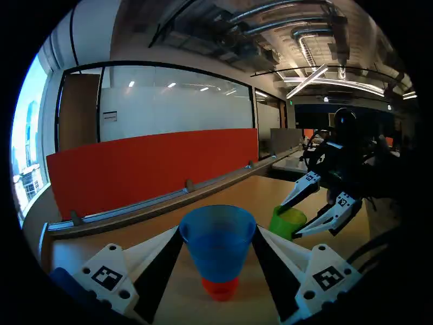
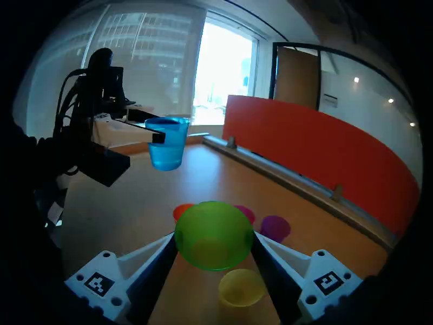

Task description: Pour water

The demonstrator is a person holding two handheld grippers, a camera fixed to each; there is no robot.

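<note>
1. The left gripper (image 1: 217,234) is clenched on a blue plastic cup (image 1: 217,246), one finger pressing each side. The cup rides upright above the wooden desk (image 2: 135,206), probably to keep whatever is inside from spilling.
2. The cup's lower part looks darker, which may be the water. The pictures do not settle it.
3. The right gripper (image 2: 214,239) grasps a green cup (image 2: 214,235) the same way, fingers on both flanks. The cup is raised off the desk with its mouth open toward the camera, so it looks like the receiving vessel.
4. The two held cups are well apart, and neither is tipped over the other, so the pour appears not yet begun.
5. Spare cups stand on the desk under the grippers. An orange cup (image 1: 219,287) sits directly beneath the blue one. In the right gripper view a yellow cup (image 2: 242,287), a magenta cup (image 2: 246,212) and a purple cup (image 2: 275,226) sit around the green one.
6. A red partition (image 1: 151,162) lines the desk's far edge.
7. The likely next move is bringing the blue rim over the green mouth and tilting slowly. Misalignment would wet the desk.
</note>
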